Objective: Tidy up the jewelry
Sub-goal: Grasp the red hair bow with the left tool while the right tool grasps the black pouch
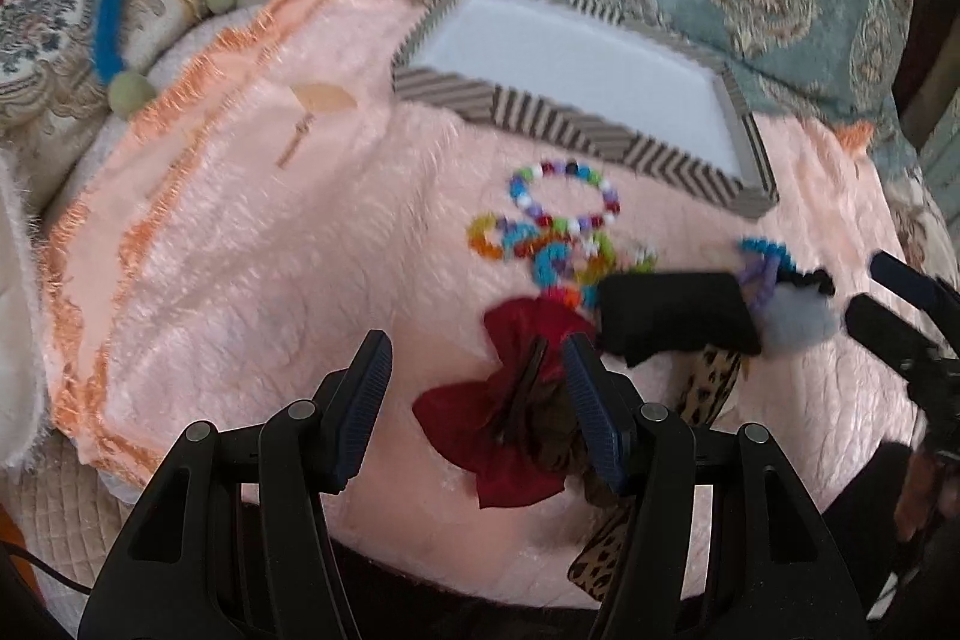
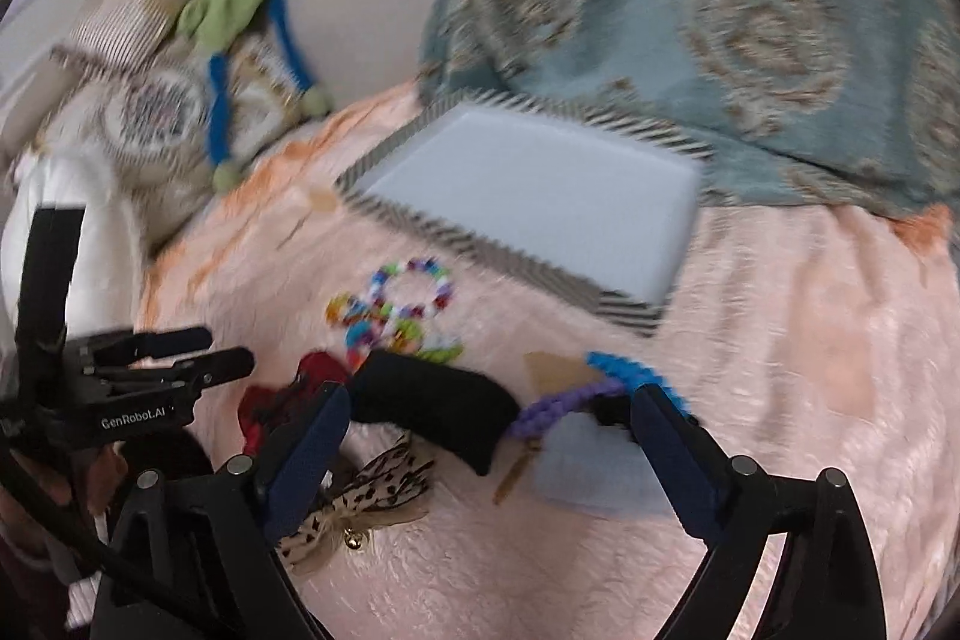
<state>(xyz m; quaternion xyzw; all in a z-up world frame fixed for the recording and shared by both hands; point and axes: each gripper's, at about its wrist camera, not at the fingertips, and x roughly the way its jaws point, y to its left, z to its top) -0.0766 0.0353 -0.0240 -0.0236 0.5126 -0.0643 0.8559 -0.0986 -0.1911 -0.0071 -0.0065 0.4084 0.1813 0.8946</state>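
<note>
Jewelry and hair pieces lie loose on the pink blanket (image 1: 240,280) — nothing sorted yet; nearest, left gripper (image 1: 474,400) spread wide over the red bow (image 1: 510,466), gripping nothing; right gripper (image 2: 486,442) wide, empty, above the black pouch (image 2: 432,406); beyond, beaded bracelets (image 1: 561,202); farthest, the empty striped tray (image 1: 576,130).

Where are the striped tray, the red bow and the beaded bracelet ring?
striped tray (image 1: 558,121): left wrist view, on its near striped rim.
red bow (image 1: 516,472): left wrist view, on its lower red lobe.
beaded bracelet ring (image 2: 445,289): right wrist view, on its right-hand beads.
</note>
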